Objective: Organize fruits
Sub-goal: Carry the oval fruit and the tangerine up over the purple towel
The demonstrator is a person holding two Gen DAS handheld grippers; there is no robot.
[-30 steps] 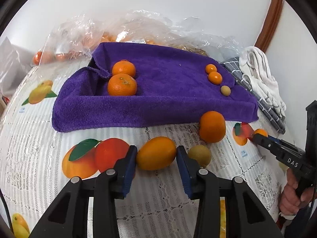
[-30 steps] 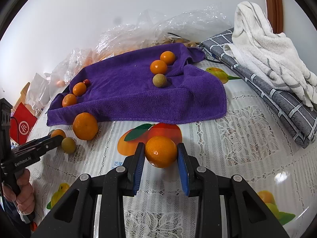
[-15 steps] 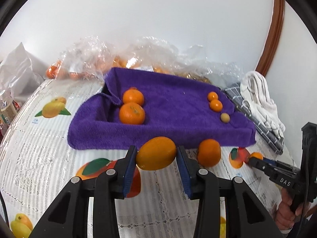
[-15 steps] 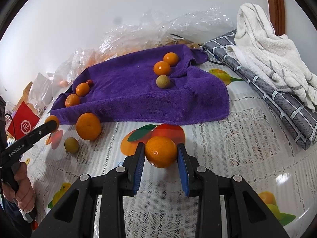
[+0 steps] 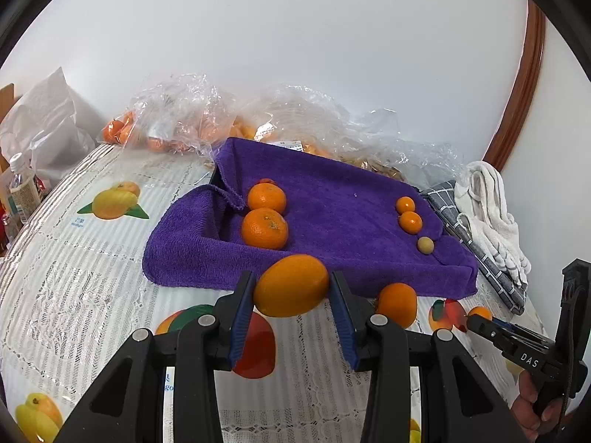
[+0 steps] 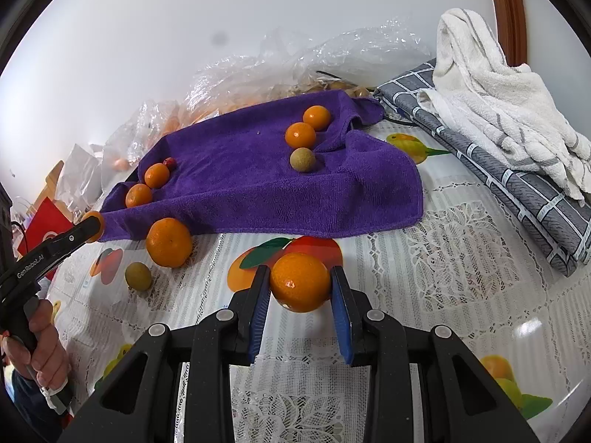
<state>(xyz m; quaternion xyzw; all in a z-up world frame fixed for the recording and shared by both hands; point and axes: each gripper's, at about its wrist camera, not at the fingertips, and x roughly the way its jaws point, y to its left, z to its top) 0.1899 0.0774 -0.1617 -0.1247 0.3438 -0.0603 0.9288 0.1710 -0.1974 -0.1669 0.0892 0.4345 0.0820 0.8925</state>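
On lace tablecloth (image 6: 461,258), purple towel (image 5: 332,203) holds six fruits; left gripper (image 5: 291,295) clamps an oval orange fruit (image 5: 291,285), right gripper (image 6: 300,291) a mandarin (image 6: 300,281); two remain loose.

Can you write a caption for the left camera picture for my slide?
The left claw holds an oval orange fruit near the purple towel.
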